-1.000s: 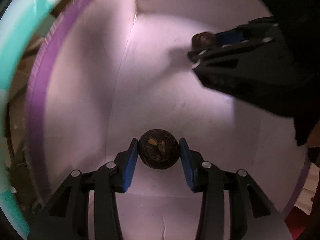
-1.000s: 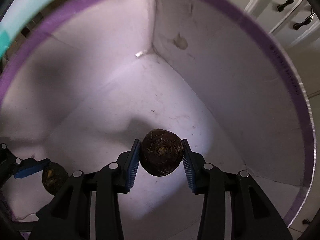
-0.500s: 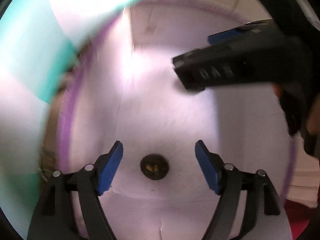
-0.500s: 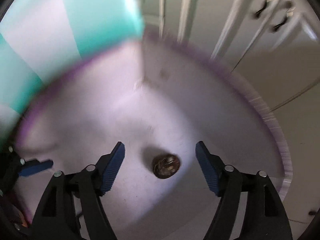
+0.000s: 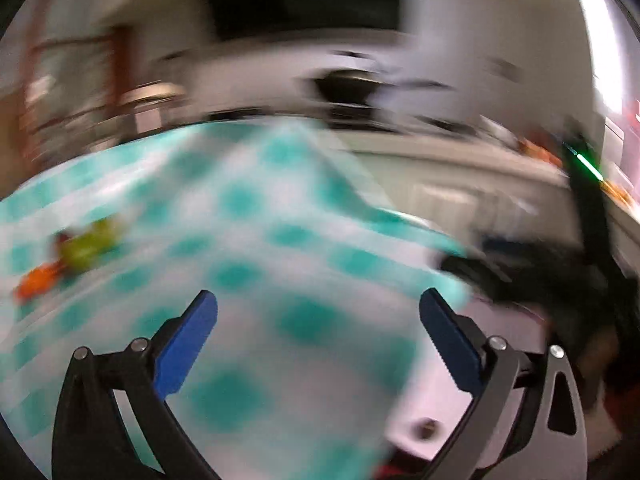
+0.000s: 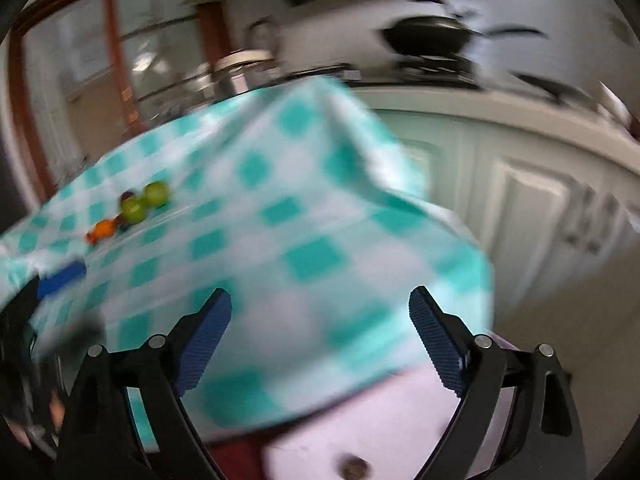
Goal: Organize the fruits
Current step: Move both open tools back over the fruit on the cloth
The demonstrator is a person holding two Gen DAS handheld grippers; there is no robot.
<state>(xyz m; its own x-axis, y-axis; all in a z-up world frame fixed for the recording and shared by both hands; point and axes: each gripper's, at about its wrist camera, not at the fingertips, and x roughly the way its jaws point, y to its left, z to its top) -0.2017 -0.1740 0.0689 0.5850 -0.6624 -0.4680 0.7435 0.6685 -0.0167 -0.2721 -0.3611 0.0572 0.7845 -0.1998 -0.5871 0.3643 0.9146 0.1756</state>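
Jaws on both my left gripper (image 5: 318, 338) and right gripper (image 6: 320, 338) are opening wide, empty; the remaining fruits (image 6: 134, 208) are lying ahead-left on the checked desk (image 6: 304, 256), nearer my left; the dark fruit (image 6: 356, 469) gripped earlier is now lying in the box (image 6: 400, 420) below

Heavy motion blur smears both my views, worse on my left; my blue pads (image 5: 186, 348) stay sharp. Soft daylight, glare at upper right, fisheye edges bend darkly.
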